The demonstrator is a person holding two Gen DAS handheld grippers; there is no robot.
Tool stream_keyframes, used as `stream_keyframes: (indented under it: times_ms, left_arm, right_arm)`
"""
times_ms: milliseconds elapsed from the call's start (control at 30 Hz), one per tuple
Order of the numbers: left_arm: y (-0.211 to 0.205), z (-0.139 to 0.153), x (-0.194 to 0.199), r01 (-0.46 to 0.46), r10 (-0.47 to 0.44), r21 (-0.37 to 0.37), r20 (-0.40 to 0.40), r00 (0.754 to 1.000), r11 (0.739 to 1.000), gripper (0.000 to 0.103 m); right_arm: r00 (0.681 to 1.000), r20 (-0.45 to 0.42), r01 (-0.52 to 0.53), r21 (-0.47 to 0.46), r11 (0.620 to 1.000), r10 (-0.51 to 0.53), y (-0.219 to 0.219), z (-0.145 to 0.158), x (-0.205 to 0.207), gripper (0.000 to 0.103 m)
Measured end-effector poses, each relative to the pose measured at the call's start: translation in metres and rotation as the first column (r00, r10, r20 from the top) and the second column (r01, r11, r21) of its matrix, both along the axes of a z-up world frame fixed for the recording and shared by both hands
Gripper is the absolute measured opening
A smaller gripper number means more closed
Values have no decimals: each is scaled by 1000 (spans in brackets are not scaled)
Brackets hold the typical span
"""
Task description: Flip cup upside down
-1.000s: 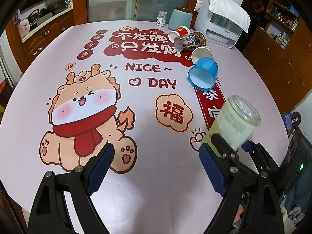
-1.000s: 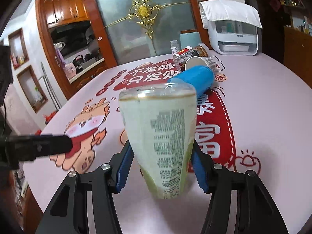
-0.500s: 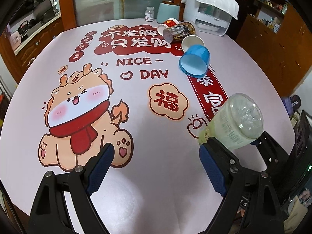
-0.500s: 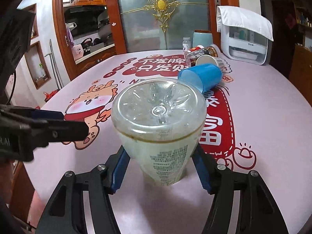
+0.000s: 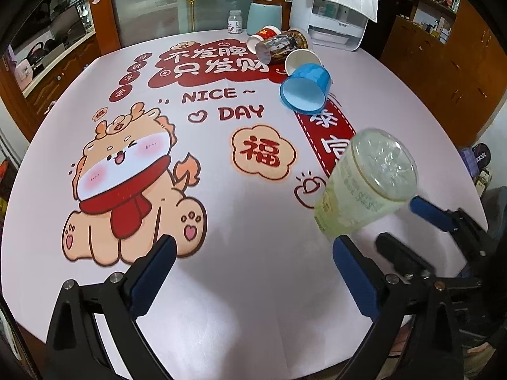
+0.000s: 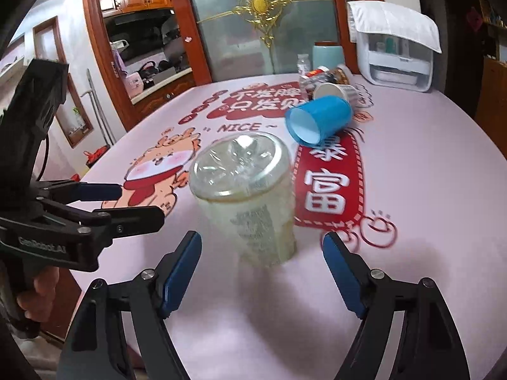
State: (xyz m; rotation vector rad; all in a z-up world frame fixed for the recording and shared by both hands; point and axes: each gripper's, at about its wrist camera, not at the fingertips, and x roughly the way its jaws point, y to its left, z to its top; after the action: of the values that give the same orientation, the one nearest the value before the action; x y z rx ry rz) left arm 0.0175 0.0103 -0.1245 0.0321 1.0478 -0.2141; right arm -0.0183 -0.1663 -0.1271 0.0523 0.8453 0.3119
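Note:
A clear plastic cup (image 6: 247, 199) with a pale green printed wrap stands upside down on the table, base up. It also shows in the left wrist view (image 5: 364, 186). My right gripper (image 6: 261, 272) is open, its blue pads spread on either side of the cup and apart from it. My left gripper (image 5: 253, 272) is open and empty over the table, left of the cup; it shows in the right wrist view (image 6: 126, 205).
A blue cup (image 5: 305, 90) lies on its side farther back, with several paper cups (image 5: 285, 47) lying behind it. A white appliance (image 5: 332, 19), a teal canister (image 5: 264, 19) and a small bottle (image 5: 235, 22) stand at the far edge. The round table (image 5: 253, 316) carries a cartoon-printed cloth.
My right gripper has set the cup down base up, opened its jaws and let go. It has drawn back a little. My left gripper stays open.

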Motion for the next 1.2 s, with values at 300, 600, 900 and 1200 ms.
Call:
stream_keyframes:
  times_ms: [300, 600, 900, 1200]
  left_arm:
    - [-16, 23, -29, -22, 10, 119, 105, 994, 993, 102]
    - [-25, 55, -48, -71, 47, 130, 185, 982, 989, 102]
    - [-23, 78, -71, -133, 116, 61, 230, 966, 989, 102]
    - [-22, 91, -85, -179, 162, 44, 251, 954, 983, 102]
  right_arm:
    - [994, -76, 76, -12, 997, -77, -21, 32, -23, 80]
    - [983, -43, 175, -34, 984, -176, -19, 87, -47, 80]
    - [975, 73, 213, -42, 976, -209, -15, 133, -83, 80]
    - [963, 151, 231, -37, 972, -223, -16, 159, -112, 81]
